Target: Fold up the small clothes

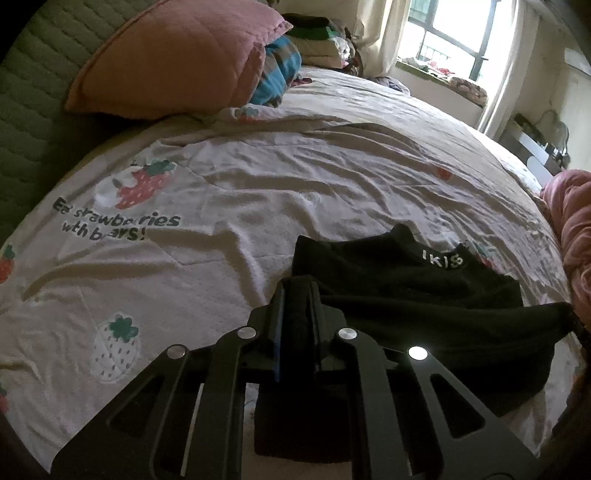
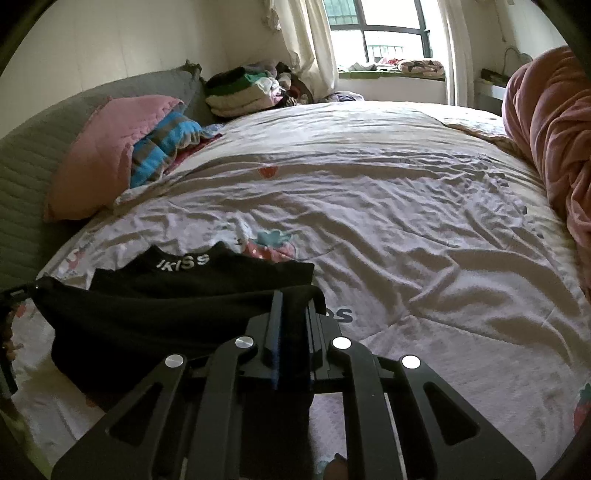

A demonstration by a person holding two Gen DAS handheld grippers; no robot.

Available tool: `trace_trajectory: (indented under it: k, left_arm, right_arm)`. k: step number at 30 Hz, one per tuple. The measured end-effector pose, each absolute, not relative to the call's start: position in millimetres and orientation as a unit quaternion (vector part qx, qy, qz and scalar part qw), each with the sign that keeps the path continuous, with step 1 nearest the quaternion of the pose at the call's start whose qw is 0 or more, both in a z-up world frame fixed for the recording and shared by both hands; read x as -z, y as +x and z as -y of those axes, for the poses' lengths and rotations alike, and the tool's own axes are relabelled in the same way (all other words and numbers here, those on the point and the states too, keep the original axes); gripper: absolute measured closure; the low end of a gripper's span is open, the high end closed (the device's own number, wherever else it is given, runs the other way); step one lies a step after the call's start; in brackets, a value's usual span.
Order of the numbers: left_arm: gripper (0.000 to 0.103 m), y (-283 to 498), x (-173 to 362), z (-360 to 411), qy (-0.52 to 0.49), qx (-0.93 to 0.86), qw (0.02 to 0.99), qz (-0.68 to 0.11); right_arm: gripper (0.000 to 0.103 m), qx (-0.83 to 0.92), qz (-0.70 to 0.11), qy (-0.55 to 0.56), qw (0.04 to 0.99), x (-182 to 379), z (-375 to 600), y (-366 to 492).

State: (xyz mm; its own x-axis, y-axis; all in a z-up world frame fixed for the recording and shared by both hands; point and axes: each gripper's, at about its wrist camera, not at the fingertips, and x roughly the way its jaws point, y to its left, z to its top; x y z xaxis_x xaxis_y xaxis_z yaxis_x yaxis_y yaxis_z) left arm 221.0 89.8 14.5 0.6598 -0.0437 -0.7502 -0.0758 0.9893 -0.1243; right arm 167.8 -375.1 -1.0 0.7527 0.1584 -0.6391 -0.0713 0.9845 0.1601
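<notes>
Black garment point(image 1: 406, 291), white waistband lettering

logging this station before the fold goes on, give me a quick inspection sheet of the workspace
surface: bed sheet, white with strawberry print, wrinkled.
job's things: black garment with white lettering on its band; near edge lifted and stretched between both grippers, far part lying on the sheet.
clutter: pink pillow, blue striped cloth, pile of clothes, pink blanket.
grippers: left gripper and right gripper, jaws shut on the garment's edge.
cables: nothing seen.
surroundings: green headboard, window with curtains.
</notes>
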Motion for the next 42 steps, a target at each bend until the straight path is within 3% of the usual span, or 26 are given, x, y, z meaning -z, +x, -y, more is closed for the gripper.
trace_trajectory:
  k: [2,8,13,15,21,29,42]
  left_arm:
    - [0.092,220,-13,-90,-0.068,-0.018,0.91,-0.408]
    - [0.09,207,-18,-99,-0.078,-0.028,0.917,-0.391]
    - [0.09,184,-19,-87,-0.057,-0.009,0.921,-0.385]
    - [0.091,178,-13,-78,-0.048,0.004,0.919,-0.393]
    - [0.094,165,15,-52,-0.005,0.022,0.908,-0.418]
    - [0.094,179,41,-44,0.009,0.008,0.895,-0.446]
    - [0.089,241,46,-36,0.037,-0.017,0.889,-0.457]
  right_arm:
    - [0.08,-0.051,-0.353,0.052,0.933,5,373,169]
    - [0.065,-0.041,-0.334,0.043,0.941,-1,376,151]
    - [0.066,-0.083,-0.328,0.01,0.941,-6,359,120]
    - [0.073,-0.103,-0.336,-0.002,0.936,-4,350,113]
    - [0.076,-0.14,-0.371,-0.029,0.917,18,321,103]
    - [0.081,-0.103,-0.438,-0.054,0.891,63,307,143]
    - [0.082,-0.086,-0.444,-0.001,0.892,59,303,224]
